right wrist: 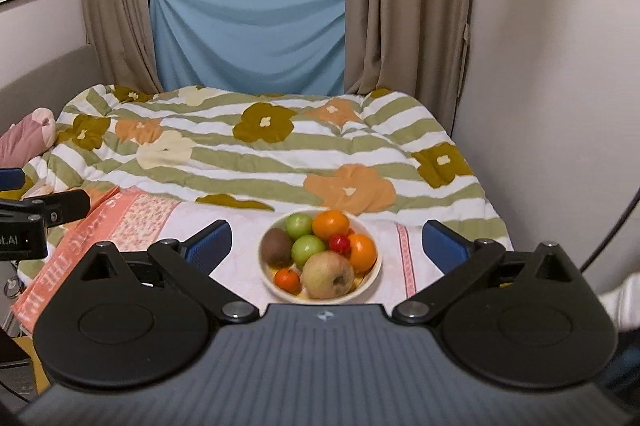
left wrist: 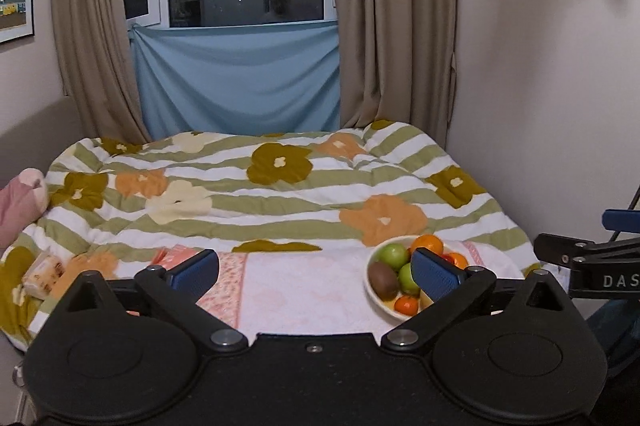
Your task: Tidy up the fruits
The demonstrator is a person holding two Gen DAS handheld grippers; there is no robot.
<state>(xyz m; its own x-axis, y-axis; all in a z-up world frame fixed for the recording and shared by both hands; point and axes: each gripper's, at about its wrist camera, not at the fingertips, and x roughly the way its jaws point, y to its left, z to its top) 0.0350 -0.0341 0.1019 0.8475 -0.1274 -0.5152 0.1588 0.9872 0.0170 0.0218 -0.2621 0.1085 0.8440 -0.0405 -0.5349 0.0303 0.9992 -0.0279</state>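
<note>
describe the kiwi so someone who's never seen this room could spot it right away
On the bed with the flowered striped duvet, a pale towel at the near edge carries a cream bowl of fruit. The kiwi sits at the bowl's left edge, beside two green apples. It is the only dull brown, egg-shaped, fuzzy-looking fruit there.

The towel [right wrist: 304, 222] on the bed has open flat room at nine o'clock of the bowl [right wrist: 370, 276], between the bowl and the towel's orange border [right wrist: 80, 250]. The bowl is packed: apple [right wrist: 328, 274] at six o'clock, kiwi [right wrist: 276, 246] at nine, oranges [right wrist: 362, 252] at three and twelve, green apples [right wrist: 307, 248] in the middle, all touching. Beyond, at twelve o'clock, the quilt [right wrist: 280, 154] lies broad and low. The wall [right wrist: 560, 66] closes off three o'clock. The left gripper [left wrist: 316, 272] has its right finger [left wrist: 434, 274] in front of the bowl in its own view.
</note>
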